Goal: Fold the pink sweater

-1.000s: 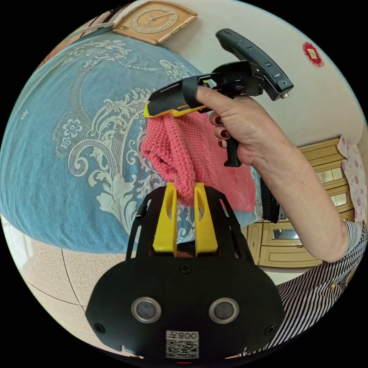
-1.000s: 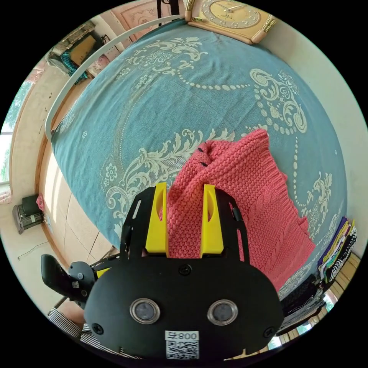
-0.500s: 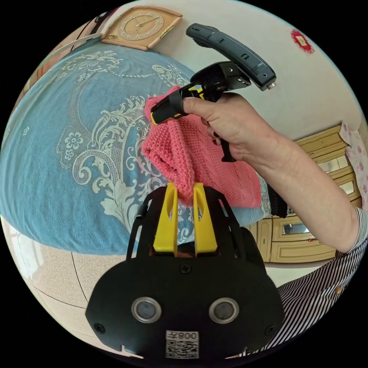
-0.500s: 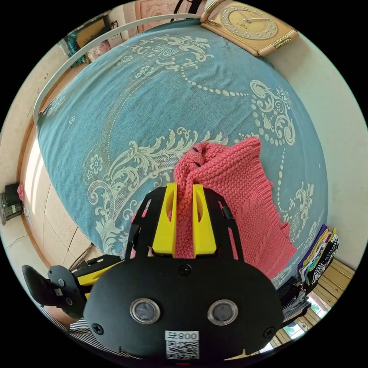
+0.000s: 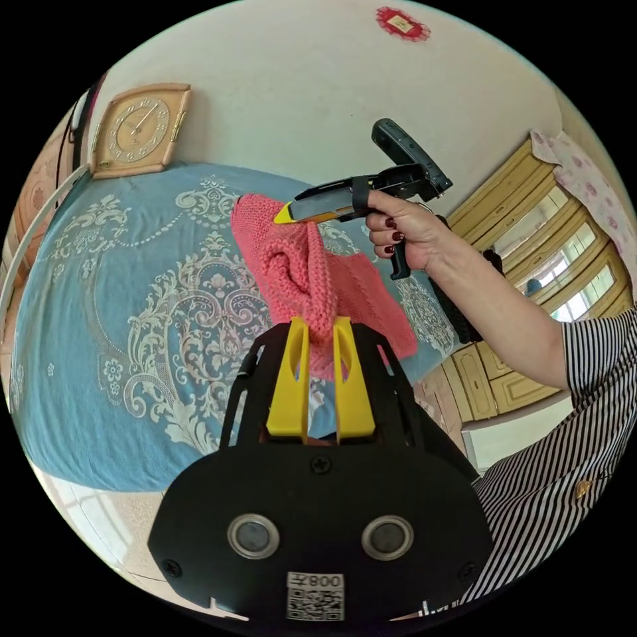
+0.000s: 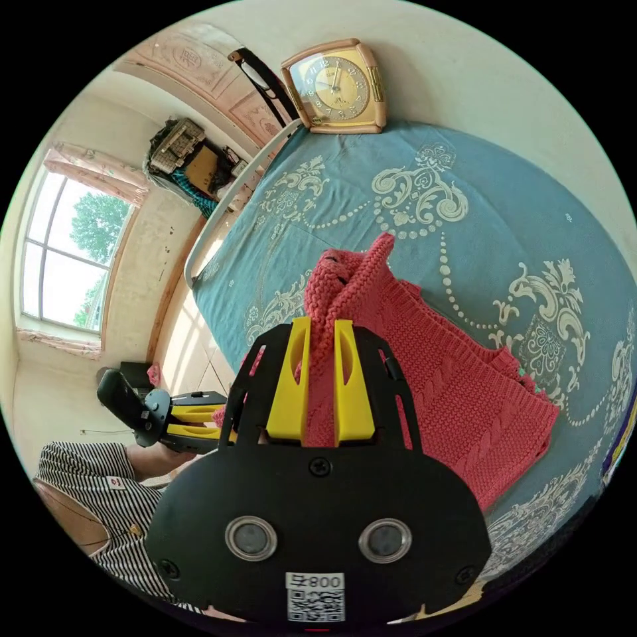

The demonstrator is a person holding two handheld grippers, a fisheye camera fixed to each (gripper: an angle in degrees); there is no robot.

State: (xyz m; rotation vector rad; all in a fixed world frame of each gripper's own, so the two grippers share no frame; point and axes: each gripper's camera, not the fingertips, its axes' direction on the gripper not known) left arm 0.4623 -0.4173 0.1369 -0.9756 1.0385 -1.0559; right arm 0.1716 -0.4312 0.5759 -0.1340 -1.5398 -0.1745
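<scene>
Left gripper view: one left gripper (image 5: 320, 332) with two yellow jaws pinched narrow on a bunched fold of the one pink sweater (image 5: 302, 272), held up above one blue patterned bedspread (image 5: 99, 318). Higher up, the right gripper (image 5: 292, 212) in one hand (image 5: 408, 232), nipping the top edge of the same sweater; jaw gap there too hard to make out. Behind: one clock (image 5: 136, 129) leaning against the wall, one yellow cabinet (image 5: 531, 252), one striped sleeve (image 5: 590, 385).

Right gripper view: two yellow jaws of the right gripper (image 6: 321, 332) closed narrow on a ridge of the sweater (image 6: 438, 378), the rest trailing down onto the bedspread (image 6: 497, 219). Lower left, the left gripper (image 6: 222, 424) beside a striped shirt (image 6: 99, 478), a scrap of pink at its tip. One clock (image 6: 335, 86) at the bed's far end, one window (image 6: 73, 259).
</scene>
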